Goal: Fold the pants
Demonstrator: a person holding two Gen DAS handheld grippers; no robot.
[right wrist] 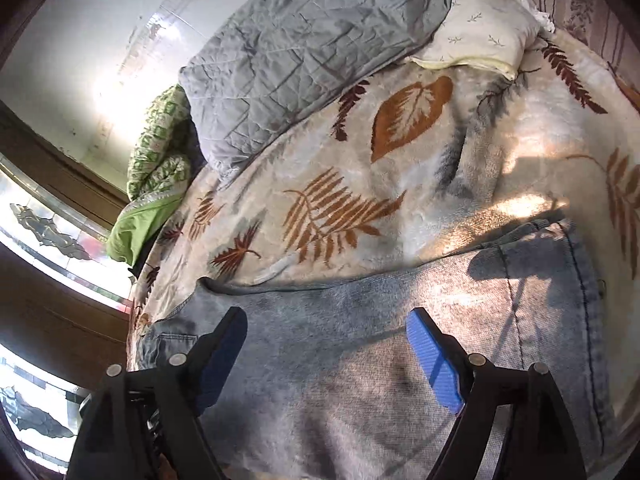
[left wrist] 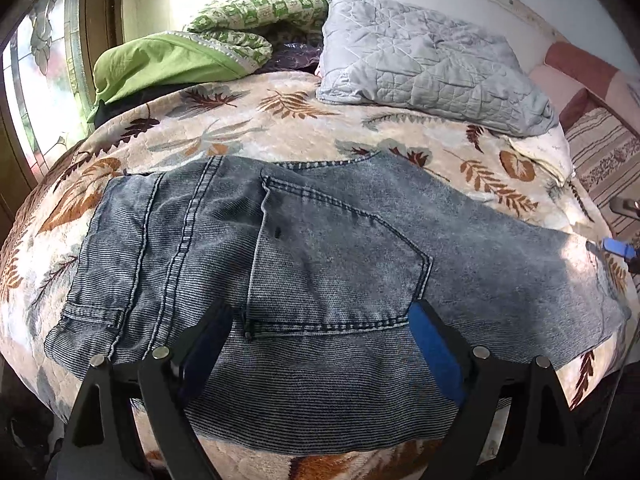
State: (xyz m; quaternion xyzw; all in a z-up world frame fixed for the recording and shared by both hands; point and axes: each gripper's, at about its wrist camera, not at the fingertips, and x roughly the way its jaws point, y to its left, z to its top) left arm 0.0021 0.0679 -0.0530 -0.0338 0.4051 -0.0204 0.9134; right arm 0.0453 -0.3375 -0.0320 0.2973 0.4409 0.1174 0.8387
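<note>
While both grippers hover spread with nothing between their pads, jeans [left wrist: 320, 248] flat across the frame's middle on a leaf-print blanket [left wrist: 280, 120], left gripper [left wrist: 320, 344], right gripper [right wrist: 326, 352], grey pillow [left wrist: 424, 60] upper right.

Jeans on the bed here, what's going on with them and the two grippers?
A pair of faded blue denim jeans lies spread flat on the leaf-patterned cream blanket, back pocket up. A person holds the left gripper over the waist end and the right gripper over a leg. Both stand open with nothing pinched, so no fold looks under way.
</note>
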